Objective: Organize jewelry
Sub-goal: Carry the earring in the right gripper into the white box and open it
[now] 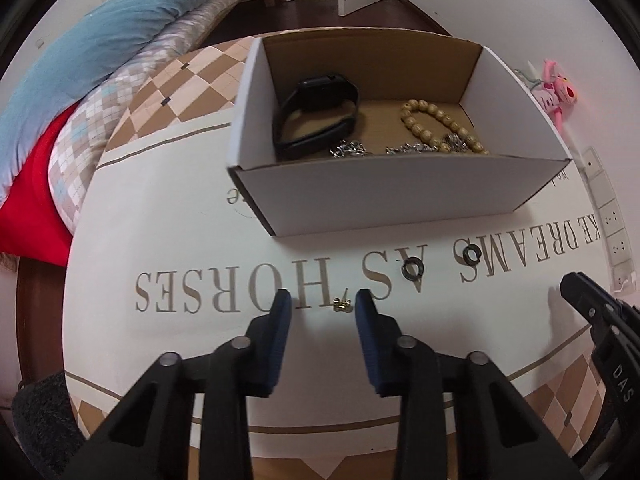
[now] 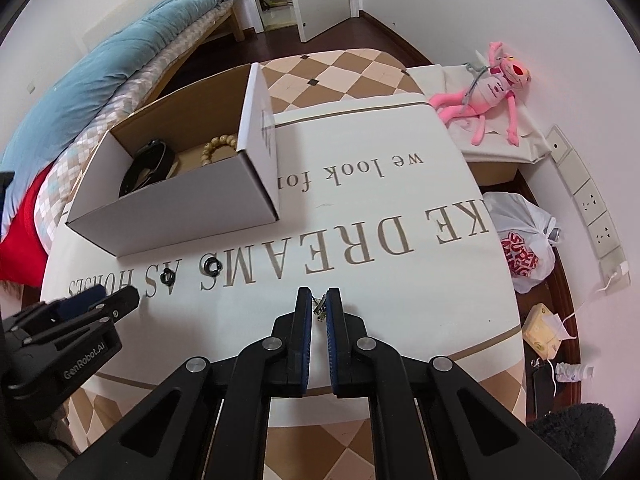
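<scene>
Bedroom around me: a round table (image 1: 168, 208) under a cloth printed with large letters, a bed at the upper left of both frames, a pink toy (image 2: 488, 92) at the upper right.

At the centre top of the left view sits the box (image 1: 384, 196), open, with a watch (image 1: 316, 116), a bead bracelet (image 1: 440, 124) and some chain (image 1: 352, 149) already in it. Two dark rings (image 1: 413, 269) lie on the cloth just in front of the box, apart from each other.

My left gripper (image 1: 320, 300) is wide open and holds nothing. A small gold piece (image 1: 342, 305) lies on the cloth between its fingertips, nearer the right one. It looks stubby, its longer side running left to right across the frame, though it is too small to be sure.

My right gripper (image 2: 319, 300) is nearly closed, at the lower centre of its view, with a small metal trinket (image 2: 319, 307) between the pads (image 2: 332, 304). It seems pinched, but I cannot tell how firmly. Its long axis runs roughly top to bottom in the frame, along my fingers.

I judge the step to be lifting both small pieces into the box. To do it well, I would centre the left fingers on the gold piece before closing, press low to the cloth without snagging it, and close slowly so it does not skid out.
</scene>
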A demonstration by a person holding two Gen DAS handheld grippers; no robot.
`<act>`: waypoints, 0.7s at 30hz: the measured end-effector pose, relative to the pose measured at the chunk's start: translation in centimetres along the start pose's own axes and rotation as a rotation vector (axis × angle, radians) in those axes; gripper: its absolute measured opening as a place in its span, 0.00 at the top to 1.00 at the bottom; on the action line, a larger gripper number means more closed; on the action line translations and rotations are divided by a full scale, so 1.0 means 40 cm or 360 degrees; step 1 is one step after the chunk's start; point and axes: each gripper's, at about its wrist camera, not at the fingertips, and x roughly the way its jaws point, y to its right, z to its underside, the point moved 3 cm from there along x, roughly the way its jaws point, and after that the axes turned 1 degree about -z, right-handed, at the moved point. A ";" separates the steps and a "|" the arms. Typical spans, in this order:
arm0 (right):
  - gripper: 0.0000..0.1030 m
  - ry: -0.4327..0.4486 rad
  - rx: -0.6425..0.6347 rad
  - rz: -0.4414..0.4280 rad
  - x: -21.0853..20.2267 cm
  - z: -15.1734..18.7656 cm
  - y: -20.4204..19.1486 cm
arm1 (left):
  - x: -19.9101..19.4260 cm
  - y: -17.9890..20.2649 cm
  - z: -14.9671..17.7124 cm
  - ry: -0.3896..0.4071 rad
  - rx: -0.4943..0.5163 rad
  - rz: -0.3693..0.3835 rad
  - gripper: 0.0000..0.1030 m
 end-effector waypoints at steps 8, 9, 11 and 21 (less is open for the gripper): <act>0.93 0.0014 0.0013 -0.0014 -0.005 -0.007 -0.002 | 0.002 0.002 0.000 0.0029 0.0026 0.0022 0.94; 0.93 0.0018 0.0014 -0.0016 -0.008 -0.008 -0.003 | -0.002 0.003 0.000 0.0037 0.0028 0.0023 0.94; 0.93 0.0026 0.0016 -0.0023 -0.016 -0.009 -0.003 | -0.012 0.006 -0.001 0.0056 0.0037 0.0025 0.94; 0.93 0.0112 0.0038 -0.0131 -0.104 -0.052 -0.019 | -0.166 0.010 -0.047 0.0203 0.0037 0.0170 0.94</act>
